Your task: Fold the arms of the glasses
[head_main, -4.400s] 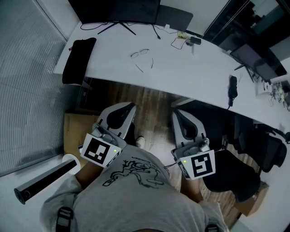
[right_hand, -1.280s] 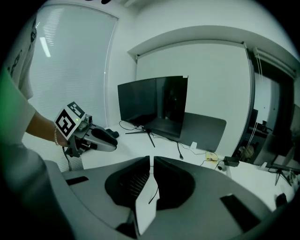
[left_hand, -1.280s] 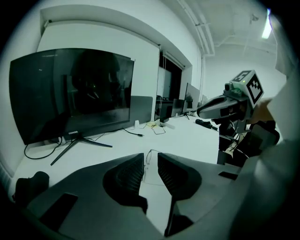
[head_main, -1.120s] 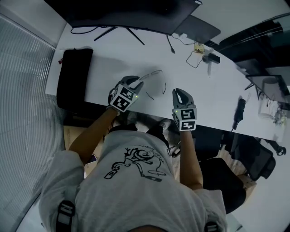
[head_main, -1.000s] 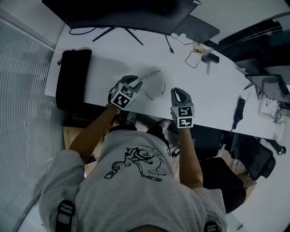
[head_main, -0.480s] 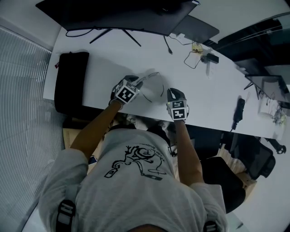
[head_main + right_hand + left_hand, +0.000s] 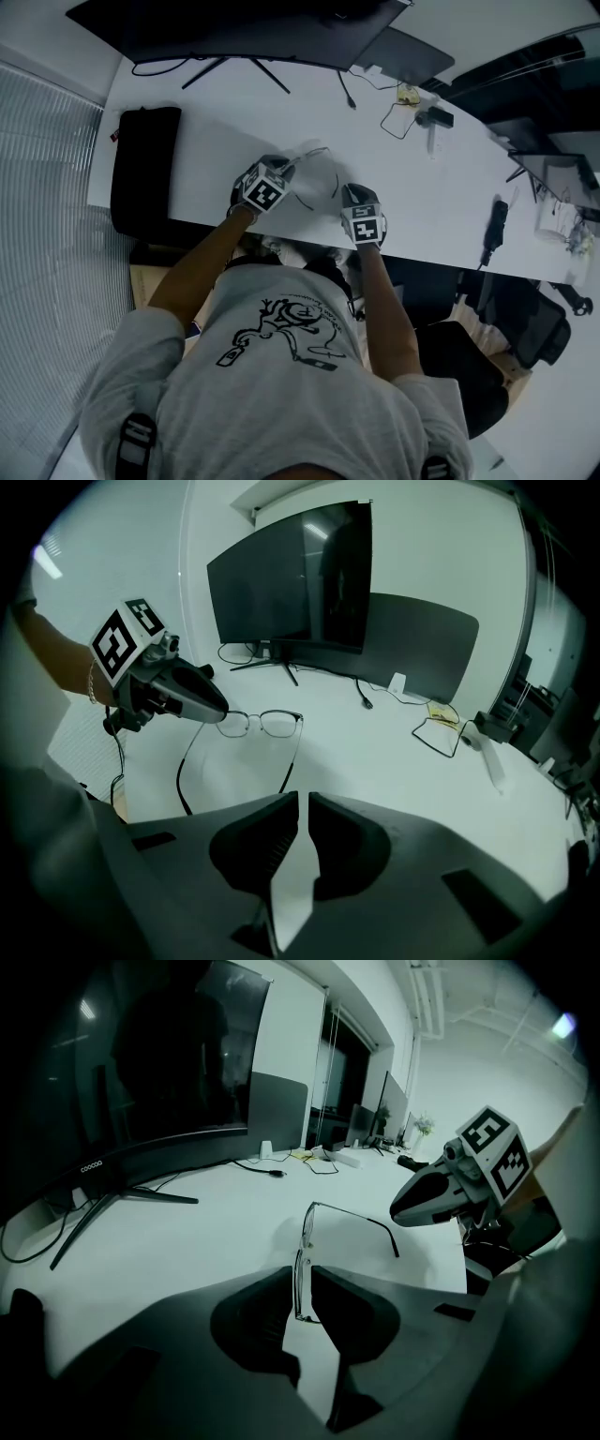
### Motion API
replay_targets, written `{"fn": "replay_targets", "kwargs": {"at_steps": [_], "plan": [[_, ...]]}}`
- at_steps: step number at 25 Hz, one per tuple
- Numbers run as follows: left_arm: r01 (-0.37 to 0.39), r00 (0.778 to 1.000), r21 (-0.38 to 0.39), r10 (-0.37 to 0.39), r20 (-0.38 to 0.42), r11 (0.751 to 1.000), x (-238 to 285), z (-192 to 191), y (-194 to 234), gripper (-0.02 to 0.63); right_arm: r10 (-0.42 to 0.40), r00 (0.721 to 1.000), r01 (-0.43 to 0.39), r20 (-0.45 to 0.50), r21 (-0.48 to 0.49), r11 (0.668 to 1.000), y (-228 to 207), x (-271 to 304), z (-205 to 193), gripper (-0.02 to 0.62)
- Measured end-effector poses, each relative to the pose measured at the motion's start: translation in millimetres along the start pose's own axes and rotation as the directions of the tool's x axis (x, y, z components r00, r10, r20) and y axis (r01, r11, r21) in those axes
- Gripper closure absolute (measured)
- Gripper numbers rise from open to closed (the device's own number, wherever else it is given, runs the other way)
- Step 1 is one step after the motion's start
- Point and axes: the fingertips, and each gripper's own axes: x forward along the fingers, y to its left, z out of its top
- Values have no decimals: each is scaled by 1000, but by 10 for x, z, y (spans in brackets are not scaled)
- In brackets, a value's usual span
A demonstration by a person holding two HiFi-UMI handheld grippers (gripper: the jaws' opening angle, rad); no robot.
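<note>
**Spotter:** Where are the glasses (image 7: 262, 722) for you?

**Operator:** Standing on the tabletop (image 7: 234, 122) near its front edge, between my two hands, both arms swung out towards me. My left gripper (image 7: 302, 1277) has one lens end in its mouth. Its jaws have just been closing round that rim. They're narrow now, but I see a sliver of tabletop beside the rim, so I'd say they aren't clamped yet.

**Spotter:** And the right?

**Operator:** The right gripper (image 7: 304, 803) is empty. Its jaws are a hair apart with only tabletop showing through the slit. The tip of the loose arm (image 7: 291, 759) lies just ahead of them, a little to their left.

**Spotter:** So how do you want to fold it?

**Operator:** First I'd finish the left pinch gently. It should sit on the rim, not flat on the lens, with just enough force to stop the frame skating. Then I'd bring the right jaws against the outside of that arm near its tip. I'd sweep it inward in an arc about the hinge (image 7: 300, 716), keeping low. If I push straight at the frame instead of around the hinge, I think the wire will twist or slip from the left hold.
</note>
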Motion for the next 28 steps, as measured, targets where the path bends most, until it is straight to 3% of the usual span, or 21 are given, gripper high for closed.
{"fn": "replay_targets", "kwargs": {"at_steps": [8,28], "plan": [[-17,1000,4,17,-15,1000,30,-37,1,566,10,999,-10,-41,-9,1000,10,82,-126,552],[2,1000,29,-1,-14,1000,9,-60,-22,571,80,995,-82,-60,-25,996,251,172,-116,560]]}}
